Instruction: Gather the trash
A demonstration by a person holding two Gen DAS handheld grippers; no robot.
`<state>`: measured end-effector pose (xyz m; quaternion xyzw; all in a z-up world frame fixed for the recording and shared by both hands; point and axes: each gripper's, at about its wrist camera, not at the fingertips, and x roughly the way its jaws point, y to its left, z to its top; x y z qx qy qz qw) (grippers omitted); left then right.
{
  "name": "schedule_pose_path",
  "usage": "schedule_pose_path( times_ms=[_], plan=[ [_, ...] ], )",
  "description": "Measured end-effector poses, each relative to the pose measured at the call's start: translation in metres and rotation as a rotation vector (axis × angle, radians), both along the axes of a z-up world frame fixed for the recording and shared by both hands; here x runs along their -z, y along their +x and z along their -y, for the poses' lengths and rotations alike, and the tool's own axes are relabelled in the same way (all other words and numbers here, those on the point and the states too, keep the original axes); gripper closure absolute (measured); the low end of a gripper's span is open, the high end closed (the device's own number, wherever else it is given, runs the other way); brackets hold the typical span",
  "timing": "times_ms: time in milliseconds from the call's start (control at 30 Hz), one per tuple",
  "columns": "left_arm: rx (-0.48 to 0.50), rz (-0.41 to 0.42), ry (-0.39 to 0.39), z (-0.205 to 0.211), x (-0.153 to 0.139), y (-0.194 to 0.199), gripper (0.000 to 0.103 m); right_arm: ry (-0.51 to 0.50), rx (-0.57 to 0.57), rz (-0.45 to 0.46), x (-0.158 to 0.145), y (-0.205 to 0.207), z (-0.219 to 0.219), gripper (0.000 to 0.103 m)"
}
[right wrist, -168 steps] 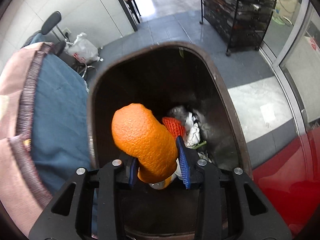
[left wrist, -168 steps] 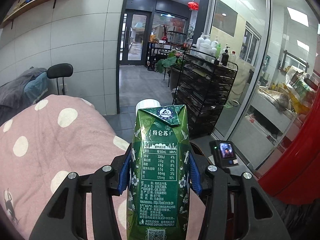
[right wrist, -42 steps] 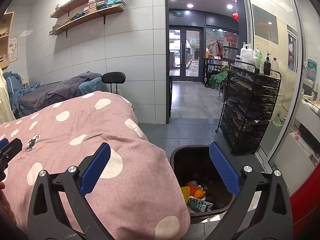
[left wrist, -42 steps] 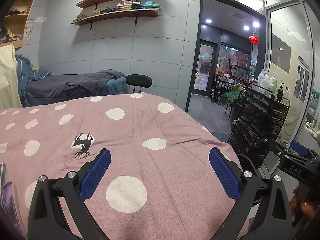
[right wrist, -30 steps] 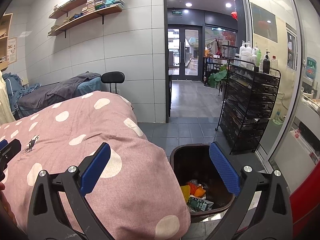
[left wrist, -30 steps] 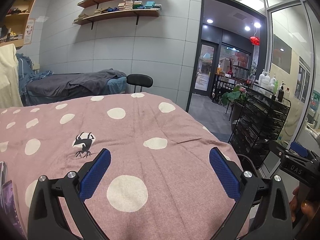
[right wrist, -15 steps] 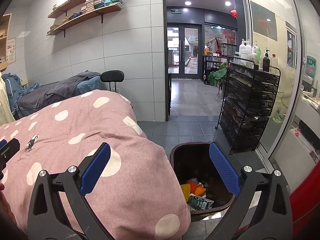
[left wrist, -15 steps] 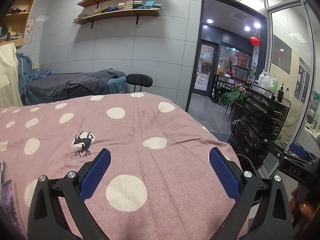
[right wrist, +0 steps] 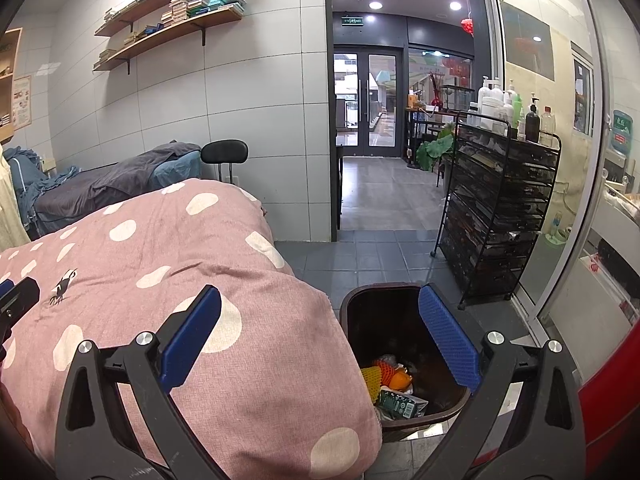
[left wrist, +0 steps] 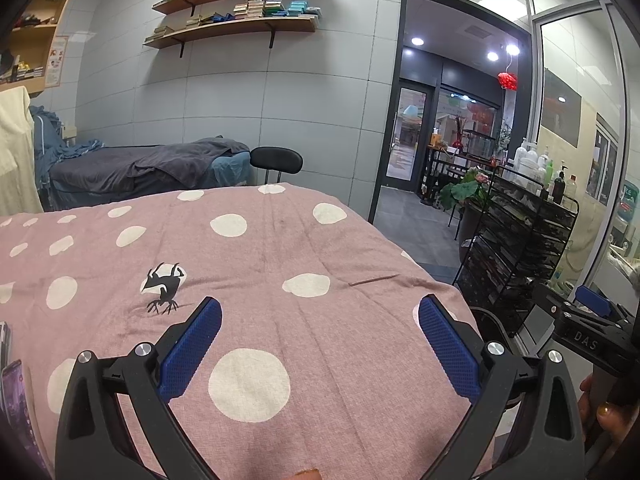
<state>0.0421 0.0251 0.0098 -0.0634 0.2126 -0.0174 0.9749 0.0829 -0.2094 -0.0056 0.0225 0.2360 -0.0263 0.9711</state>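
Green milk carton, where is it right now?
In the right wrist view, the green milk carton lies inside the dark trash bin on the floor beside the pink polka-dot bed, just below the orange peel.

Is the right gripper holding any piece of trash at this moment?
No, the right gripper is wide open with nothing between its blue pads, and the green carton lies in the bin.

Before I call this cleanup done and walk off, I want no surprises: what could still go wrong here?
The trash bin stands tight against the overhanging polka-dot quilt, so the fabric may brush the waste. A dark packet-like item at the quilt's left edge could be missed trash; I cannot tell. Both the left gripper and right gripper are open, empty.
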Motion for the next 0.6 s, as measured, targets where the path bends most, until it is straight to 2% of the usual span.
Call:
schedule_pose_path(
  times_ms=[600],
  plan=[
    [0.007, 0.01, 0.004, 0.0023, 0.0007, -0.0019, 0.006, 0.001, -0.001, -0.003, 0.0014, -0.0001, 0.0004, 0.006]
  ],
)
